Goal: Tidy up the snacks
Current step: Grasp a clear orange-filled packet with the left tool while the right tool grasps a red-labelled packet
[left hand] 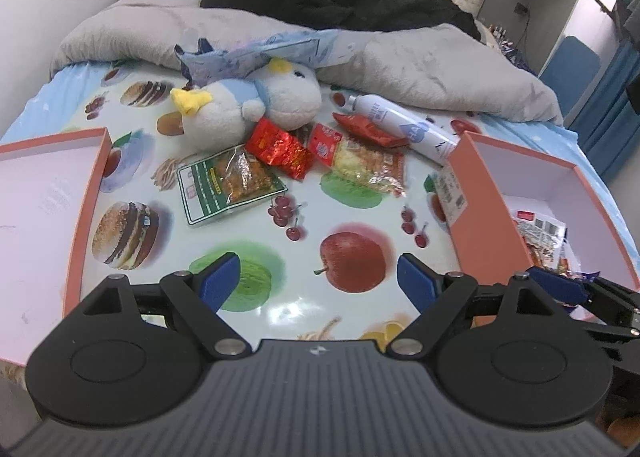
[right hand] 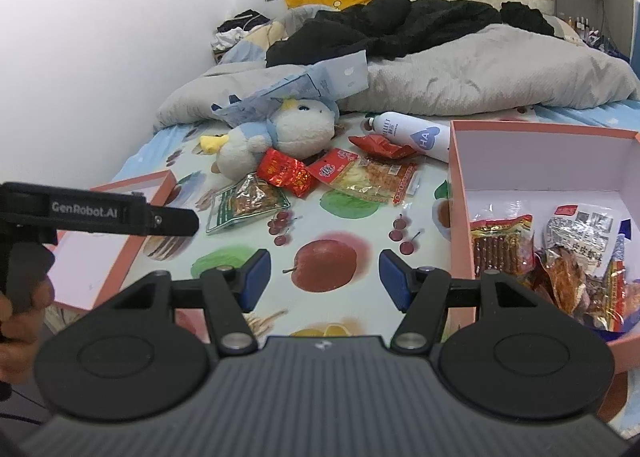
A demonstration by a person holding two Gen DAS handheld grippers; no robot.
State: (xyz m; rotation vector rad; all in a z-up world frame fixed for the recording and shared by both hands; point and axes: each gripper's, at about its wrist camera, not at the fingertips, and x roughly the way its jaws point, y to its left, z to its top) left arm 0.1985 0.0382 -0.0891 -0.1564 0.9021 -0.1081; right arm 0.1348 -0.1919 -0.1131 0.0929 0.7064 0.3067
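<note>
Loose snacks lie mid-bed on the fruit-print sheet: a green packet (left hand: 228, 185) (right hand: 248, 201), a red foil packet (left hand: 280, 149) (right hand: 286, 173), a clear packet with a red label (left hand: 360, 161) (right hand: 368, 177) and a red crinkled packet (left hand: 368, 129) (right hand: 380, 147). The pink box (left hand: 480, 193) (right hand: 460, 185) at the right holds several snack bags (right hand: 504, 241). My left gripper (left hand: 318, 281) hovers open over the printed apple, short of the snacks, with nothing between its pads. My right gripper (right hand: 325, 279) is also open and empty, just left of the box.
A plush penguin (left hand: 248, 101) and a white spray bottle (left hand: 404, 125) lie just behind the snacks. A pink box lid (left hand: 40, 197) sits at the left edge. A grey duvet (left hand: 420, 65) and black clothes cover the far half of the bed. A hand (right hand: 20, 317) holds the left gripper.
</note>
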